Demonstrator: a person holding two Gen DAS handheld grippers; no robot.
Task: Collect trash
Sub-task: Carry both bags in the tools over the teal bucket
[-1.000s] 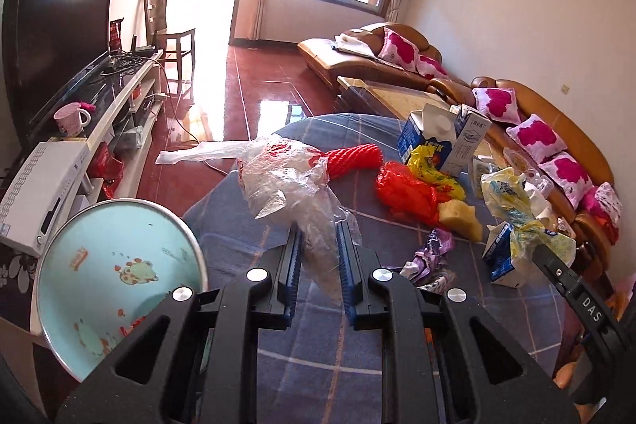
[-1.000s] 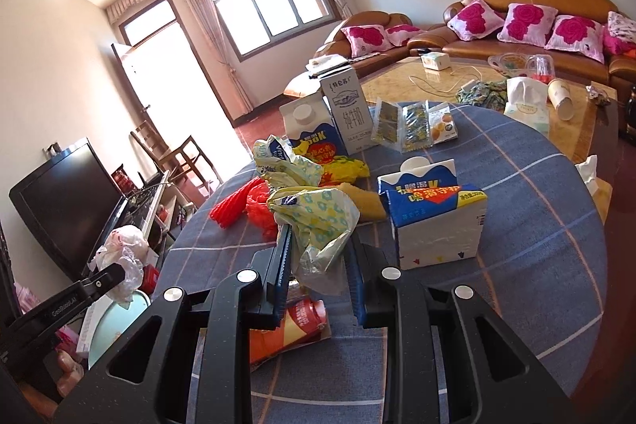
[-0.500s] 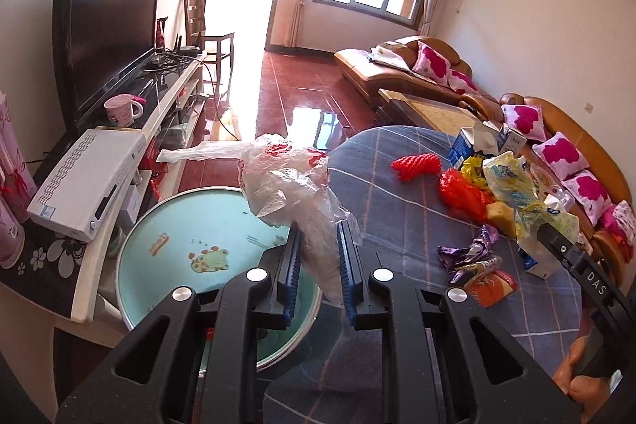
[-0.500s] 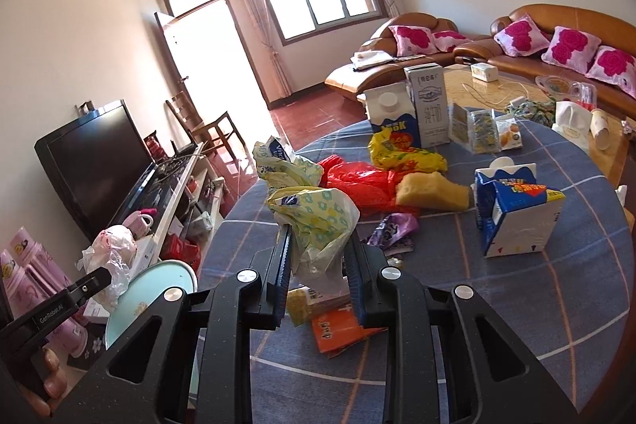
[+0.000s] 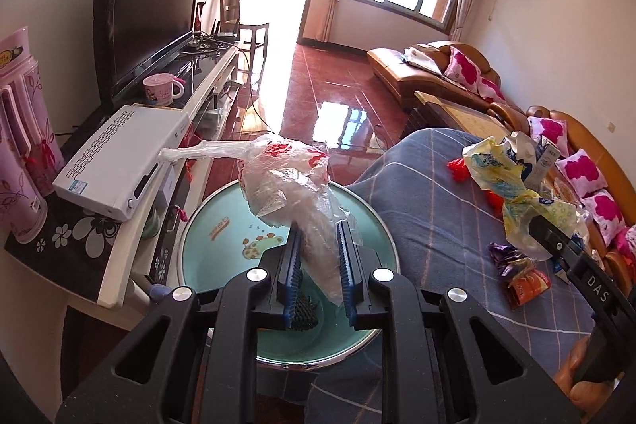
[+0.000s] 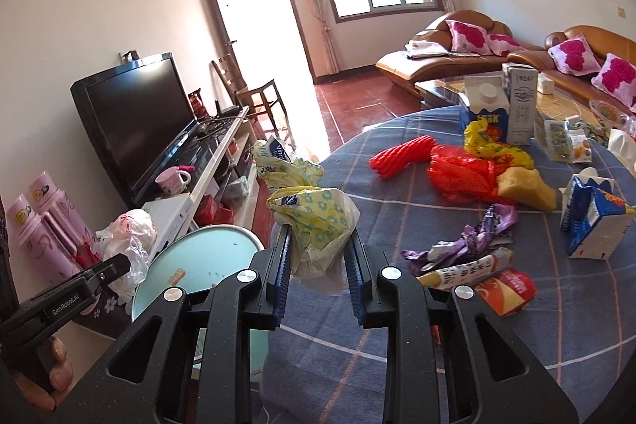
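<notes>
My left gripper (image 5: 318, 245) is shut on a clear plastic bag with red print (image 5: 286, 181) and holds it over the light-blue round bin (image 5: 222, 225) beside the table. My right gripper (image 6: 318, 245) is shut on a yellow flowered plastic bag (image 6: 314, 217) and holds it above the table's left edge, close to the bin (image 6: 206, 257). More trash lies on the blue plaid table (image 6: 437, 336): a red net (image 6: 401, 153), a red bag (image 6: 461, 173), purple wrappers (image 6: 469, 245), an orange packet (image 6: 508, 289) and milk cartons (image 6: 485, 114).
A TV stand with a TV (image 5: 143, 14), a white box (image 5: 119, 161) and a pink mug (image 5: 159, 90) stands left of the bin. Brown sofas (image 6: 457, 46) with pink cushions stand at the back right. A torn blue carton (image 6: 592, 217) stands at the table's right.
Both grippers have swung left from over the table toward the bin, each carrying its bag. The left one now hangs over the bin's opening.
</notes>
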